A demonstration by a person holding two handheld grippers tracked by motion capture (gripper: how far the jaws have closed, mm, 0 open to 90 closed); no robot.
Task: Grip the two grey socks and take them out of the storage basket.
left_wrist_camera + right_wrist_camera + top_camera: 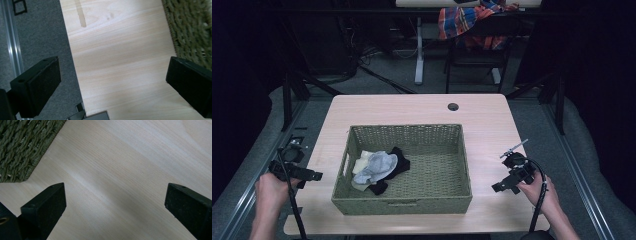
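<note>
From the high view, a woven basket (447,197) sits mid-table (412,107) with socks (379,167) heaped in its left half: a grey one on top, black and pale ones beneath. The left gripper (314,175) hovers at the table's near left edge, the right gripper (498,187) near the basket's right wall; neither touches anything. In the left gripper view, the jaws stand wide apart and empty above the table edge (112,62), with the basket corner (190,30) at far right. In the right gripper view, the jaws are likewise spread and empty over bare wood (125,170), with the basket (22,145) at far left. Reaching the socks likely calls for coming in over the rim, then pinching the top grey sock alone. No brand, label or writing is readable.
</note>
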